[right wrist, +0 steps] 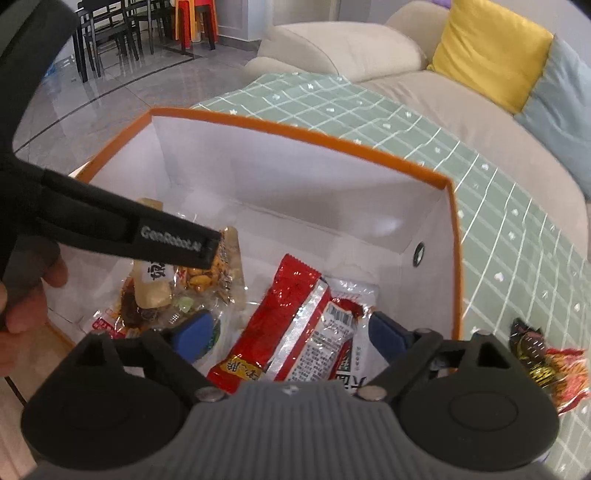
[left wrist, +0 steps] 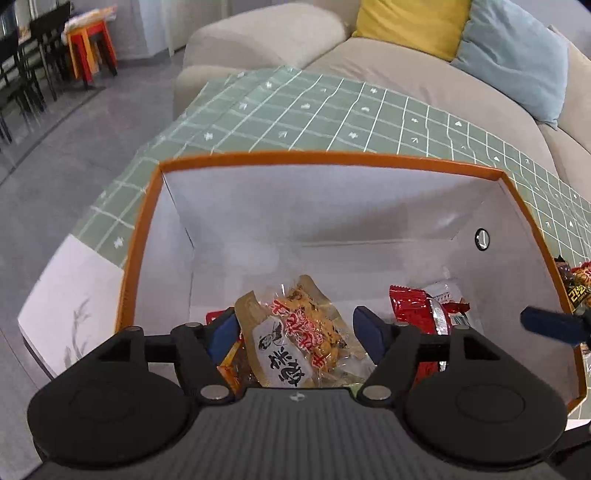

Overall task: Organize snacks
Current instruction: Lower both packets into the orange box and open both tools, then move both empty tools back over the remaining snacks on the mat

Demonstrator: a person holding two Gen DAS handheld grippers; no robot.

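Note:
An orange-rimmed white box [left wrist: 332, 158] [right wrist: 295, 127] stands on the green checked cloth. My left gripper [left wrist: 295, 334] is open above a clear snack pack with red print [left wrist: 299, 332] lying in the box; the pack is not touching either finger. My right gripper [right wrist: 291, 332] is open over a red wrapped snack [right wrist: 284, 314] on the box floor. A peanut pack [right wrist: 207, 273] lies to the left of it in the box. Two loose snacks [right wrist: 543, 362] lie on the cloth outside the box's right wall, also seen in the left wrist view [left wrist: 576, 284].
A beige sofa [left wrist: 406, 74] with a yellow cushion [left wrist: 410, 22] and a blue cushion [left wrist: 517, 55] stands behind the table. Dark chairs and orange stools [left wrist: 92, 40] stand far left. The left gripper's body [right wrist: 122, 232] crosses the right wrist view.

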